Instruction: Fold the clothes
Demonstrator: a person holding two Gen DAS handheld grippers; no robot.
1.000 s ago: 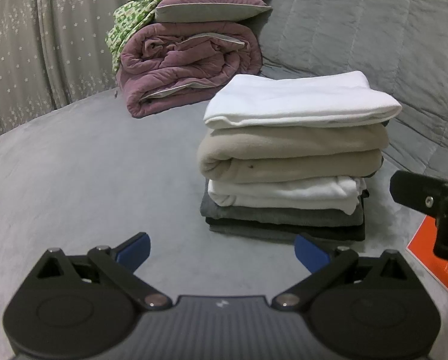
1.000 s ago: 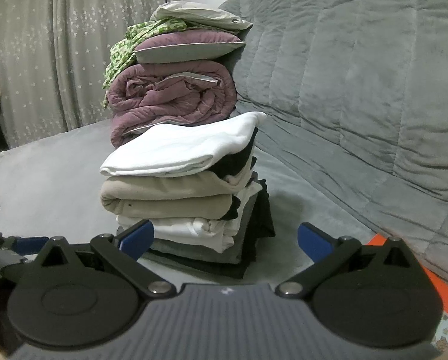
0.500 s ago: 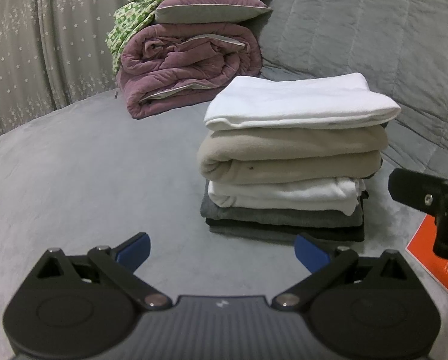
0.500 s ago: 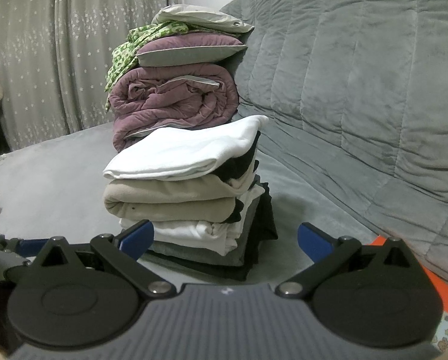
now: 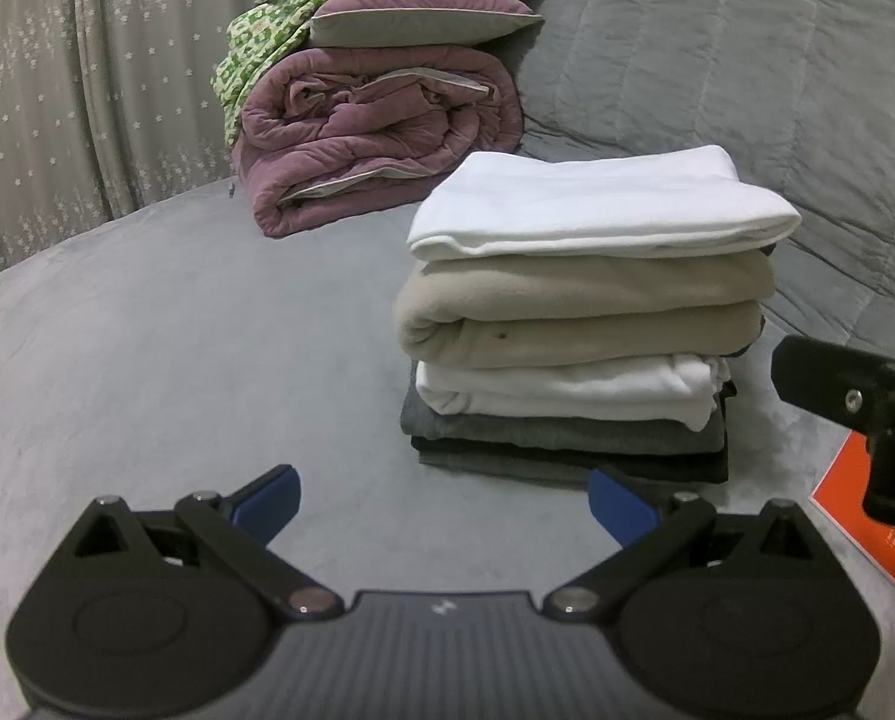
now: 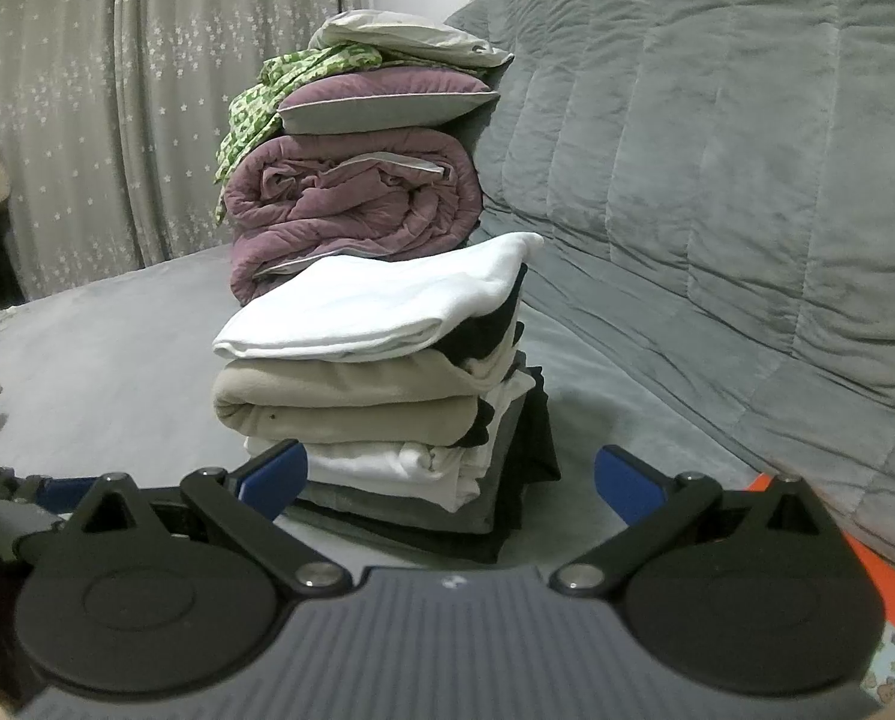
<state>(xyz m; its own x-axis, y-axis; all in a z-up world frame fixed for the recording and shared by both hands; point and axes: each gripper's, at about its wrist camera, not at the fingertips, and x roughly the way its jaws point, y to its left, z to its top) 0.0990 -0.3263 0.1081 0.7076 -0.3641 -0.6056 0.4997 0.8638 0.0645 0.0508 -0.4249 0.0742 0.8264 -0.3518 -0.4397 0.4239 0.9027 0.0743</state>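
- We see a stack of folded clothes [image 5: 573,324] resting on a grey bed cover [image 5: 177,330], ahead of both grippers and touched by neither.
- From the top down, the stack holds a white piece [image 5: 597,204], a thick beige piece [image 5: 573,312], another white piece [image 5: 567,387], then grey and dark layers at the bottom.
- Our left gripper [image 5: 444,501] has its blue-tipped fingers spread wide with nothing between them; the stack sits ahead and a little to its right.
- Our right gripper [image 6: 450,480] is likewise spread wide and empty, with the stack's lower layers showing between its fingers.
- Behind the stack sits a rolled purple comforter [image 5: 381,138], carrying a purple pillow [image 5: 423,21], a green patterned cloth [image 5: 261,42] and a pale pillow on top.
- A quilted grey backrest [image 6: 717,180] rises to the right, and a star-printed curtain [image 6: 87,120] hangs at the back left.
- Nothing lies on the cover between the grippers and the stack.
- The left view alone shows the right gripper's black arm at its right edge, with an orange object [image 5: 867,516] beneath it.
- The right view alone shows the stack's uneven side edges, with dark fabric peeking out under the top white piece.
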